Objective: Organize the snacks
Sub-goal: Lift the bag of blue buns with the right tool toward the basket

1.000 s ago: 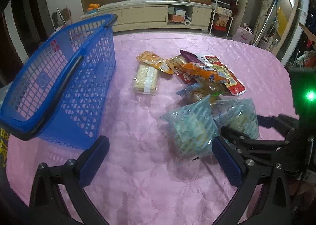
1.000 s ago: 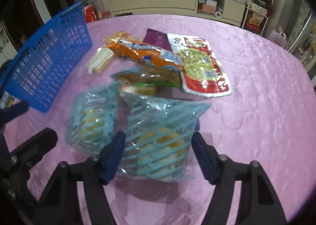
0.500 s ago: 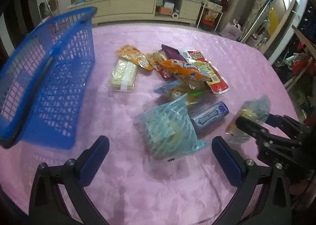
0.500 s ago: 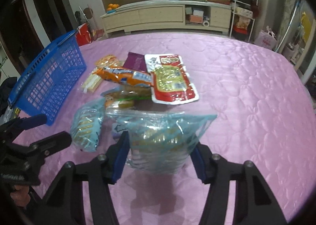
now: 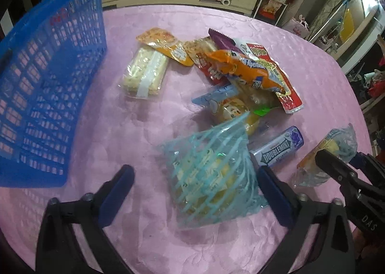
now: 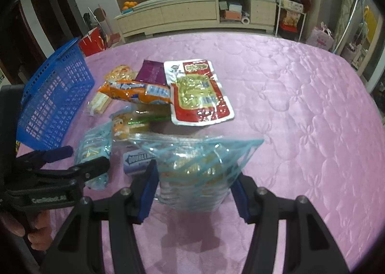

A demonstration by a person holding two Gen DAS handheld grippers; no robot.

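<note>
**Two striped bags, one per gripper**

The right gripper (image 6: pixel 195 188) pinches one blue-striped snack bag (image 6: pixel 199 168) in its jaws, clear of the pink surface (image 6: pixel 300 110). The left gripper (image 5: pixel 195 192) has just been narrowing its spread jaws around a second striped bag (image 5: pixel 211 177), not yet gripped. The blue basket (image 5: pixel 48 96) stands beside, likely their destination

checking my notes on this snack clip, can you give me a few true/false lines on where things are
1. The right gripper holds a striped bag. True.
2. The basket already holds snacks. False: none show through its mesh; the snacks lie on the table.
3. A second striped bag lies between the left gripper's fingers. True.
4. The gum pack is in the basket. False: it lies on the table beside that second bag.
</note>
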